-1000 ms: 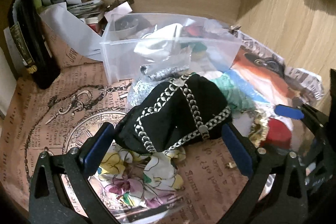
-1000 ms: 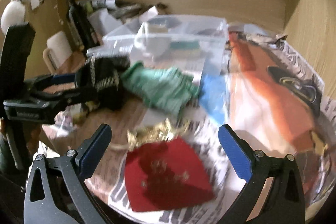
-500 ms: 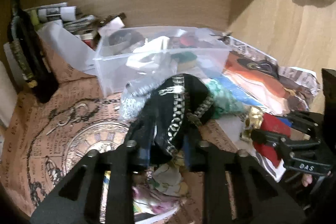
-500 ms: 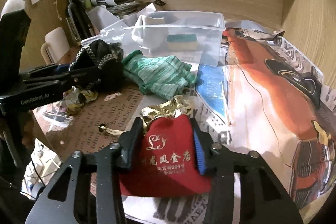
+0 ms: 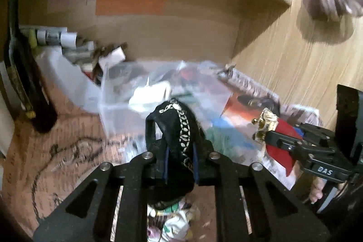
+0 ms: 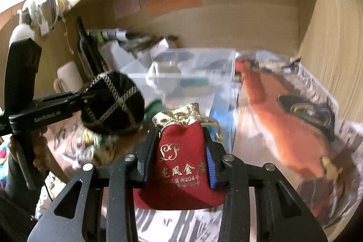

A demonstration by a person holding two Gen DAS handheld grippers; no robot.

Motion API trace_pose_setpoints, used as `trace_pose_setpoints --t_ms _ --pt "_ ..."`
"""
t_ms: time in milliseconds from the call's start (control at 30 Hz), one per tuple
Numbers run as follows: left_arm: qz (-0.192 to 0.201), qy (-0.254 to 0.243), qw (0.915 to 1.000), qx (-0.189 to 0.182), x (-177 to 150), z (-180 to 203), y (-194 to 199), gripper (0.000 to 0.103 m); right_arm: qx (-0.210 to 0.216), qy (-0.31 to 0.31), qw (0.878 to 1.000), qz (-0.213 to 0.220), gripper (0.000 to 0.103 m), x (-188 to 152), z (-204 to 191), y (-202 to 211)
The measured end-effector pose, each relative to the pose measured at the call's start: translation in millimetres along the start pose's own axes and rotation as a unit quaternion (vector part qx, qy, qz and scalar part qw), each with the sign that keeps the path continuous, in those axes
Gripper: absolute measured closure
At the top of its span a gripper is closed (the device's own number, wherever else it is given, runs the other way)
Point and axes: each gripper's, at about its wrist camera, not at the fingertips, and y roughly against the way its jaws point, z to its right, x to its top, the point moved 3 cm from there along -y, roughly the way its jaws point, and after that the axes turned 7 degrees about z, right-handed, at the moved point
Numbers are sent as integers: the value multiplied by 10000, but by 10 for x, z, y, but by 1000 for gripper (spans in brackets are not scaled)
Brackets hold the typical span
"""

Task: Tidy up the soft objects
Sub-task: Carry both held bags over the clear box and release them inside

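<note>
My left gripper (image 5: 180, 162) is shut on a black pouch with silver chain trim (image 5: 179, 128) and holds it lifted above the table; the pouch also shows in the right wrist view (image 6: 113, 103). My right gripper (image 6: 181, 158) is shut on a red drawstring pouch with a gold top and gold lettering (image 6: 181, 162), also lifted; the red pouch shows at the right of the left wrist view (image 5: 276, 135). A clear plastic bin (image 5: 158, 92) with soft items stands behind both, also in the right wrist view (image 6: 192, 74). A green cloth (image 6: 155, 104) lies in front of it.
A floral cloth (image 5: 170, 219) lies under my left gripper. A dark bottle (image 5: 25, 87) stands at the left, by a white mug (image 6: 68, 78). Papers and boxes (image 5: 74, 47) are piled behind the bin. A wooden wall (image 5: 295, 74) closes the right side, a shelf overhead.
Both grippers have closed on their pouches and lifted them off the table, toward the clear bin. The black pouch now hangs squeezed between my left fingers.
</note>
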Motion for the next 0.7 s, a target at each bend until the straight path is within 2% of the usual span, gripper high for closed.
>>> trace_pose_setpoints --t_ms 367,533,700 --pt "704 -161 9974 22 678 -56 100 88 -17 55 9980 632 70 580 102 -213" --pt "864 -155 9959 215 901 -194 -15 88 6 147 9975 688 70 762 128 -389" --pt "814 -127 9955 472 1045 -394 -258 88 9 195 9976 657 69 956 199 -619"
